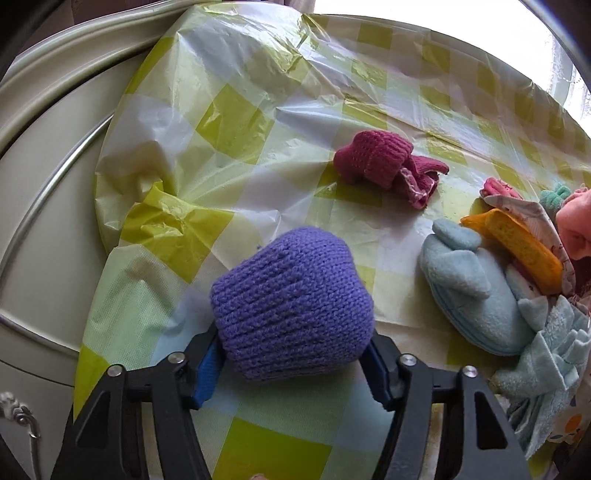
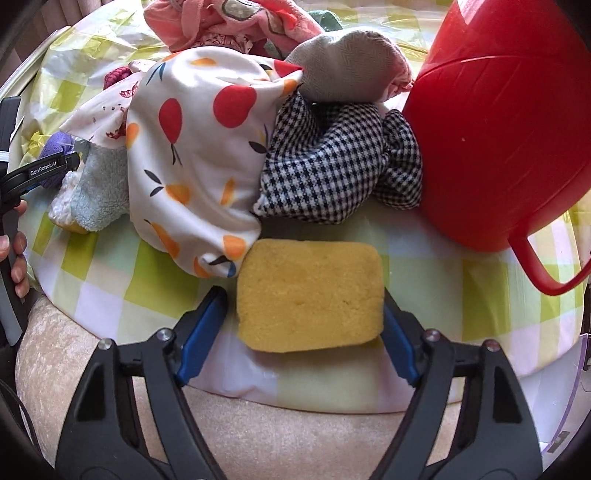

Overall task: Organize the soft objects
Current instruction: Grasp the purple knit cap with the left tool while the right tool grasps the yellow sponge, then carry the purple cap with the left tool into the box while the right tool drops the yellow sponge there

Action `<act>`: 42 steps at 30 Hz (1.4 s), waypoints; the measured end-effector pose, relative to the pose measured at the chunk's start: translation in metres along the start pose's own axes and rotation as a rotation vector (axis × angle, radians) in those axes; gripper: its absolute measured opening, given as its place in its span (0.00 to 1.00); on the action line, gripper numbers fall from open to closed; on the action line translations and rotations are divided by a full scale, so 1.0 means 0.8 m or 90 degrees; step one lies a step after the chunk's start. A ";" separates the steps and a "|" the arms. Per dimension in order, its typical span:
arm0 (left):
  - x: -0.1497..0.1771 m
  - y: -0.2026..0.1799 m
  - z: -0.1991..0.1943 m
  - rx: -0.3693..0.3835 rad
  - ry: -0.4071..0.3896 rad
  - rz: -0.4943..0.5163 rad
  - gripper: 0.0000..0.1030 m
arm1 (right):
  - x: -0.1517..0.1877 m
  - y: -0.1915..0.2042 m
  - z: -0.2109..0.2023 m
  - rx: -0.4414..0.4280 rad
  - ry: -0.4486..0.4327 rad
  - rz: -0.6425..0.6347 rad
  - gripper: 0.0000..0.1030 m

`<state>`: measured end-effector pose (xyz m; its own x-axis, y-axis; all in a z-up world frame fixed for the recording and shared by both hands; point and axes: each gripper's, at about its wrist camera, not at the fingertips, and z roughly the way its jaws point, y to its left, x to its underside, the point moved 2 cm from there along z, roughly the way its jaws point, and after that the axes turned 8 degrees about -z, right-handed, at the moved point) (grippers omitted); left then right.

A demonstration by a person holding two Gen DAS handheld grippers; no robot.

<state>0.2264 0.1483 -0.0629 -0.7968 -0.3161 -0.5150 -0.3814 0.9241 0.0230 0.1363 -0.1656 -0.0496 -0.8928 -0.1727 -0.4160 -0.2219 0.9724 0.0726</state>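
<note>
My left gripper (image 1: 293,354) is shut on a purple knitted piece (image 1: 291,302) and holds it above the checked tablecloth (image 1: 229,122). A magenta knitted piece (image 1: 388,162) lies further back. A light blue fleece slipper (image 1: 476,291) and an orange sponge (image 1: 517,247) lie at the right. My right gripper (image 2: 308,328) is shut on a yellow sponge (image 2: 308,295) near the table's front edge. Behind it lies a heap of cloths: a fruit-print one (image 2: 199,147), a black-and-white checked one (image 2: 332,166) and pink ones (image 2: 221,22).
A red plastic bucket (image 2: 498,129) lies tipped on its side at the right of the heap. A cream cabinet (image 1: 48,166) stands left of the table. A beige cushion (image 2: 258,424) is below the table's front edge. The left gripper also shows at the left of the right wrist view (image 2: 40,173).
</note>
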 end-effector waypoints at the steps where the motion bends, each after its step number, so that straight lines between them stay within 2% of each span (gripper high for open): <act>1: -0.001 0.003 -0.002 0.008 -0.002 -0.003 0.59 | -0.013 0.004 0.009 0.005 0.002 -0.005 0.75; 2: -0.001 0.004 -0.005 0.017 -0.003 -0.004 0.57 | -0.015 0.004 0.009 0.001 -0.004 -0.004 0.66; 7: 0.010 0.013 -0.039 0.065 -0.022 -0.011 0.56 | -0.014 0.001 0.010 -0.030 -0.020 -0.005 0.63; 12: 0.032 0.009 -0.092 0.069 -0.044 0.002 0.56 | -0.004 -0.006 -0.016 -0.035 -0.074 -0.008 0.62; 14: 0.048 -0.002 -0.120 0.096 -0.044 0.012 0.56 | 0.004 -0.013 -0.029 -0.033 -0.095 -0.002 0.62; 18: 0.093 -0.063 -0.175 0.171 -0.041 0.068 0.56 | 0.028 -0.036 -0.057 -0.003 -0.114 0.017 0.62; 22: 0.144 -0.140 -0.212 0.253 -0.006 0.114 0.56 | 0.059 -0.076 -0.087 0.043 -0.123 0.058 0.62; 25: 0.189 -0.200 -0.235 0.295 0.020 0.161 0.56 | 0.083 -0.111 -0.108 0.077 -0.123 0.091 0.62; 26: 0.202 -0.218 -0.240 0.311 0.030 0.174 0.56 | 0.096 -0.123 -0.115 0.091 -0.120 0.101 0.62; 27: 0.215 -0.237 -0.247 0.327 0.036 0.190 0.56 | 0.130 -0.136 -0.142 0.108 -0.119 0.112 0.62; 33: 0.271 -0.327 -0.281 0.377 0.047 0.277 0.56 | 0.194 -0.203 -0.183 0.194 -0.083 0.160 0.62; 42: 0.339 -0.412 -0.305 0.423 0.084 0.375 0.56 | 0.255 -0.268 -0.226 0.267 -0.046 0.227 0.62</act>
<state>0.0214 -0.2948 -0.0010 -0.8410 0.2641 -0.4722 0.4231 0.8650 -0.2696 -0.0690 -0.4375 0.0142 -0.8517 0.1754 -0.4939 0.2776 0.9503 -0.1412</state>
